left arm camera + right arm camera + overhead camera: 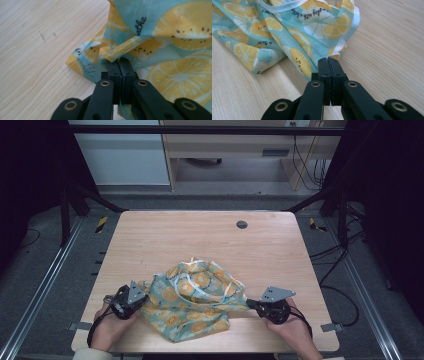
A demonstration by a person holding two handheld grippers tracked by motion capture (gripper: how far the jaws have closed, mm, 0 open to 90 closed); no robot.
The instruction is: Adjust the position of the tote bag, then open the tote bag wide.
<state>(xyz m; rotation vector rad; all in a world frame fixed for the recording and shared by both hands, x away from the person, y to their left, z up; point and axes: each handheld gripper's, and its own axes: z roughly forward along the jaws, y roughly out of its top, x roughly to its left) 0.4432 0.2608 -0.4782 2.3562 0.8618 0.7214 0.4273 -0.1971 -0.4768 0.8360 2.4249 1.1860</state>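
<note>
A crumpled cloth (195, 300) printed with orange slices on pale blue-green lies in the lower middle of the high view, on a light wooden table (165, 235). The left gripper (141, 301) sits at the cloth's left edge and the right gripper (251, 304) at its right edge, each held by a hand coming in from the bottom; the forearms are cut off by the frame. A small dark round hole (242, 224) shows in the table's upper right part.

In the left gripper view the jaws are pressed together on a bunched fold of the cloth (125, 48), and the exact spot they bite is hidden under that fold. In the right gripper view the jaws are closed tight on the cloth's corner (332, 53) near a white-trimmed edge (352, 22). Small script is printed on the fabric, too small to read fully. How the cloth is layered underneath cannot be made out.
</note>
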